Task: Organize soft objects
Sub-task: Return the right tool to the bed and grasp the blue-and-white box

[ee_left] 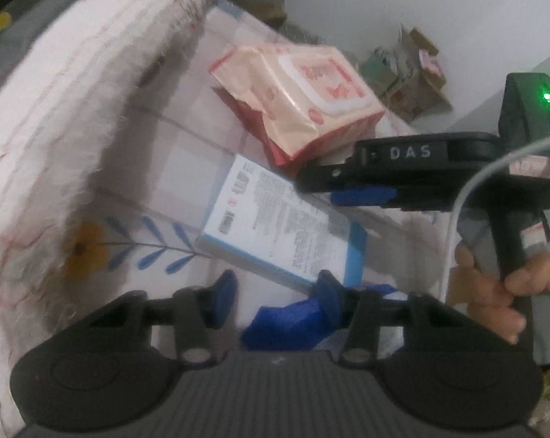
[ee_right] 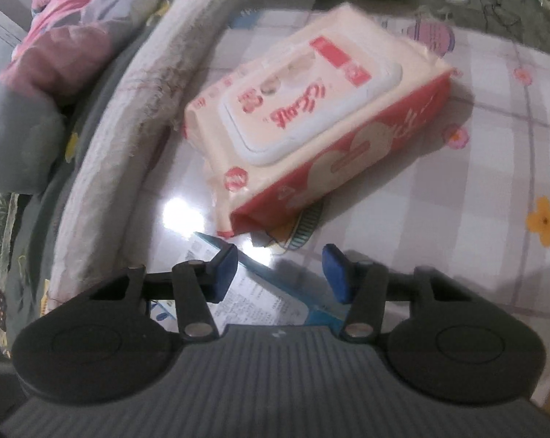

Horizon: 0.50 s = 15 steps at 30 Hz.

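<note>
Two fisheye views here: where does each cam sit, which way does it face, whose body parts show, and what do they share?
Left wrist: on the left hand-held gripper, angled down at the table; shows its blue fingers, the right hand-held gripper and a hand.
Right wrist: on the right hand-held gripper, angled down; shows only its own fingers, nothing between them.
Shared: wipes pack, blue-and-white box, towel.

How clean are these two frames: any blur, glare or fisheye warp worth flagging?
Left wrist view: the wipes pack is smeared by motion blur, and the towel edge bows with fisheye warp. Right wrist view: bright glare on the glossy tablecloth beside the pack; its lettering is blurred.
</note>
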### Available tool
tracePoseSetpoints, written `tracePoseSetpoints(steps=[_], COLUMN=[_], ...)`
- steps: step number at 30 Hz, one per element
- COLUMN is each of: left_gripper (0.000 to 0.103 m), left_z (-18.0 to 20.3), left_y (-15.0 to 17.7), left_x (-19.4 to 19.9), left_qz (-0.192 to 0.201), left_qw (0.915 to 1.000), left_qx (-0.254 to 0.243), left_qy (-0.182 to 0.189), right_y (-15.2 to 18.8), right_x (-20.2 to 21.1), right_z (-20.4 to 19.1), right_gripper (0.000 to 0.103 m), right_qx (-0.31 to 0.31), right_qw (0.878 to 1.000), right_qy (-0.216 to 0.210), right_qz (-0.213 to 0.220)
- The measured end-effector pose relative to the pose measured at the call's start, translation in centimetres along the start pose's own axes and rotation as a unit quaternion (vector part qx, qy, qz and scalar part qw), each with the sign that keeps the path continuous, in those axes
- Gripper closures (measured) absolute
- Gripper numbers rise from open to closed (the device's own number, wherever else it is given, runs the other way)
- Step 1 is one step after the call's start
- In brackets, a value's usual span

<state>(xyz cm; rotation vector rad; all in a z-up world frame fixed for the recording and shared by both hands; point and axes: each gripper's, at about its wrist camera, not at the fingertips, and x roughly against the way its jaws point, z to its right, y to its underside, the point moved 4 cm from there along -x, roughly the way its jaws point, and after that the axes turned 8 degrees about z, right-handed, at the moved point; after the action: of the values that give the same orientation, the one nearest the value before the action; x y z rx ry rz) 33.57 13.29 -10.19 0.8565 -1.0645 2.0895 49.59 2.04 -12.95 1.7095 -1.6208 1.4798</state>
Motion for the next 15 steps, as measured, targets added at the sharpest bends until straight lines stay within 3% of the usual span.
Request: tracePoseSetpoints(steps=[11,15], left_gripper=[0.048,0.049], left_z=[-0.1,-0.2], left_y=[-1.3,-1.4], left_x=[-1.0,-0.5], left_qz=[0.007,0.028], left_qw=[0.9997,0.999], left_qx=[0.021,0.034], left_qy=[0.004,0.01], right_y=[0.7,0.8], right_x=[-0.3,0.0], right_z=[-0.7,-1.0], right_gripper=[0.052,0.059], right_qx=[0.001,-0.005], right_qw=[0.999,0.998], right_qy=[-0.041,-0.057], right_qz=[-0.032,-0.03])
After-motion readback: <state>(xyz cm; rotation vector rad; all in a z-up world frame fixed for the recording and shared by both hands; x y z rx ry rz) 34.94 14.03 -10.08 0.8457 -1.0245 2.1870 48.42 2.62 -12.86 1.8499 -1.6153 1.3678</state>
